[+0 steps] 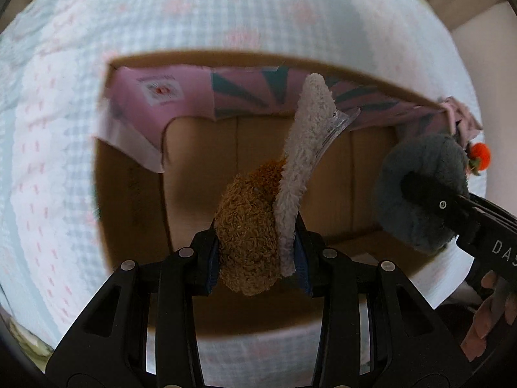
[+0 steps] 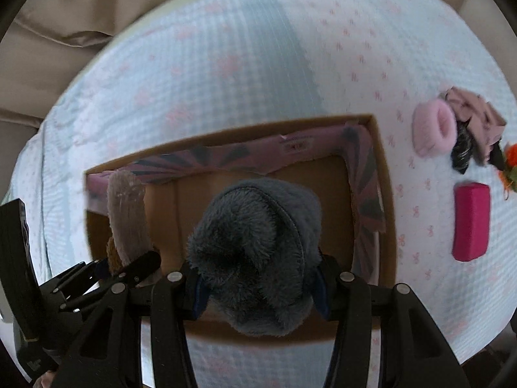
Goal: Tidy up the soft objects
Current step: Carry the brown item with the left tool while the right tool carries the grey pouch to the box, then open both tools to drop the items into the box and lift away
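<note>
Bedspread (image 1: 58, 123): pale blue-and-white check with small pink marks, lying under everything.
Cardboard box (image 1: 135, 194): open on the bedspread, pink-and-teal flaps folded inward along its far side.
Left tongs (image 1: 257, 252): above the box, closed on a brown curly plush piece (image 1: 248, 226) and a white fuzzy hair clip (image 1: 303, 148); the clip sticks up and away over the box opening.
Right tongs (image 2: 258, 287): closed on a grey plush scrunchie (image 2: 258, 245), held over the right half of the box.
Pink scrunchie (image 2: 433, 129): on the bedspread right of the box, outside it.
Mauve cloth bow (image 2: 475, 119): touching the pink scrunchie, with a dark clip (image 2: 462, 153) just below.
Magenta block (image 2: 471, 221): lying alone near the box's right wall.
Orange tuft (image 2: 510, 155): at the far right edge; cannot tell what it is.
</note>
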`<state>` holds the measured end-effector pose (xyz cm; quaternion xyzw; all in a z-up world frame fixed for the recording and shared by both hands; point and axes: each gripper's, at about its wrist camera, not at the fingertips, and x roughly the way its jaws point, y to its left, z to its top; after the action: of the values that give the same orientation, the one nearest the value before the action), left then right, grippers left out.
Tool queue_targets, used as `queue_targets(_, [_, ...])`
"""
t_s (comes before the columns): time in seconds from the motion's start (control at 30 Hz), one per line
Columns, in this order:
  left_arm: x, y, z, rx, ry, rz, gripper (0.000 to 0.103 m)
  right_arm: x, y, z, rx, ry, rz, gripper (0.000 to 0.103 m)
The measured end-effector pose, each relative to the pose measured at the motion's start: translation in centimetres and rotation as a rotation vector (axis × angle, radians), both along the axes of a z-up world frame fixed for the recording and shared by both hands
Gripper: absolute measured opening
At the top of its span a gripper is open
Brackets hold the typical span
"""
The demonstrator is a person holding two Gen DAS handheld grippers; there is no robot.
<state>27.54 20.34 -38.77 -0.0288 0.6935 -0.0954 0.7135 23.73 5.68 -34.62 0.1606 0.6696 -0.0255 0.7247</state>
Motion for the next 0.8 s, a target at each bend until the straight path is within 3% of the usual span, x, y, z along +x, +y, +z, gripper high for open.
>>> queue_targets(0.27, [1.3,-0.9,-3.4,0.029,0.06,-0.042,0.035,2.2,0.3,-3.1,-0.002,0.056,0.04,0.049])
queue_targets(0.33, [1.1,-1.3,-3.5,0.037,0.049,-0.056,0.046,2.8,0.6,-3.3,-0.01,0.062,0.054,0.054])
queue_targets(0.37, [1.0,-1.5,-3.3,0.059,0.029,-0.073,0.078,3.1,0.6,-3.5,-0.01,0.064,0.059,0.065])
queue_targets(0.4, [1.0,-1.9,-3.2,0.067,0.024,-0.086,0.09,3.3,0.7,-3.6,-0.012,0.062,0.059,0.083])
queue_targets(0.47, [0.6,-2.5,-2.9,0.071,0.012,-0.12,0.103,3.5,0.8,-3.8,0.0,0.049,0.063,0.103])
queue_targets(0.6, [-0.4,-3.8,-2.4,0.106,-0.008,-0.182,0.103,3.3,0.8,-3.9,-0.012,0.048,0.086,0.103])
queue_targets(0.8, [-0.9,-3.3,-1.3,0.077,-0.015,-0.146,0.103,2.6,0.5,-3.1,-0.028,0.014,0.074,0.103])
